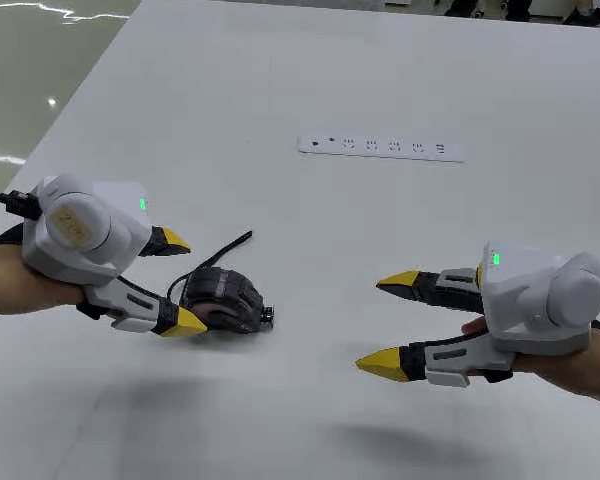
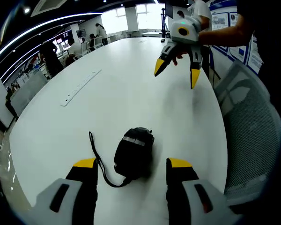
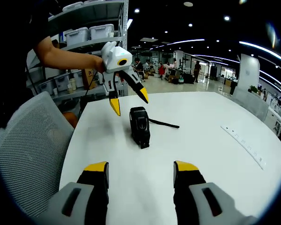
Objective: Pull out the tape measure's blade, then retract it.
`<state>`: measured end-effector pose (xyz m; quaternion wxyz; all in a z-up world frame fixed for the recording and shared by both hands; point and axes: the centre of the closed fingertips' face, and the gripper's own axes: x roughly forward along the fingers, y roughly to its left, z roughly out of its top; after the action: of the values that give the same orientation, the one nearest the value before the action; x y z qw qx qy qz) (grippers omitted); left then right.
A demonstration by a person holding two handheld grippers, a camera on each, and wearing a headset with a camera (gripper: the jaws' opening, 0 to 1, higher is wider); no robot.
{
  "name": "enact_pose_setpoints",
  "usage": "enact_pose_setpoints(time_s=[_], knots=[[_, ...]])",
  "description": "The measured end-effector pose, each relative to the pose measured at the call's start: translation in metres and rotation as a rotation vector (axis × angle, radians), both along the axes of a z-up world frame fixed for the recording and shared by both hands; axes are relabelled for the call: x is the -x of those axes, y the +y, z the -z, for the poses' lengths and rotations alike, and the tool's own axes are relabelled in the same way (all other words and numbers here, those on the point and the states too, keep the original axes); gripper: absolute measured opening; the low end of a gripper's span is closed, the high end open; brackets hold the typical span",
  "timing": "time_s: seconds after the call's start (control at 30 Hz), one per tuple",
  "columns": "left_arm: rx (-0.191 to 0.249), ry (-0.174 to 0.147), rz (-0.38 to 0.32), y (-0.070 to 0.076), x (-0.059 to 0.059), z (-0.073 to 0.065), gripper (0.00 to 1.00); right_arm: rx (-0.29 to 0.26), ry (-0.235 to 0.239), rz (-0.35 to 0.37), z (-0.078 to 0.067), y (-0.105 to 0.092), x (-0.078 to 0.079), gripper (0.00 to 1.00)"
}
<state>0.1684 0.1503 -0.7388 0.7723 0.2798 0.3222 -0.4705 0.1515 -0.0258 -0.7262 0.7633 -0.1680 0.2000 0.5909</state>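
A black tape measure (image 1: 223,298) with a black wrist strap (image 1: 220,250) lies on the white table (image 1: 380,80), blade fully in. My left gripper (image 1: 178,282) stands open just left of it, yellow fingertips either side of its near end without touching. In the left gripper view the tape measure (image 2: 134,152) sits just ahead of the open left gripper (image 2: 132,163). My right gripper (image 1: 390,324) hangs open over the table to the right, well apart from the case. In the right gripper view the tape measure (image 3: 139,120) lies beyond the open right gripper (image 3: 141,167).
A white power strip (image 1: 380,147) lies flat further back on the table. The table's left edge (image 1: 90,75) runs along a glossy floor. A grey mesh chair (image 3: 25,150) stands beside the table. People stand in the far background.
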Motion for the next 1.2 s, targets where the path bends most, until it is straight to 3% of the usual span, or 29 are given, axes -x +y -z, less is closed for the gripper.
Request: enact_pose_setpoints(time_s=[0.57, 1.2], knots=[[-0.077, 0.014, 0.105, -0.002, -0.005, 0.010, 0.53, 0.019, -0.029, -0.079, 0.018, 0.033, -0.009, 0.46], [-0.121, 0.046, 0.198, -0.013, -0.004, 0.023, 0.42, 0.036, -0.027, -0.155, 0.039, 0.065, -0.021, 0.39]])
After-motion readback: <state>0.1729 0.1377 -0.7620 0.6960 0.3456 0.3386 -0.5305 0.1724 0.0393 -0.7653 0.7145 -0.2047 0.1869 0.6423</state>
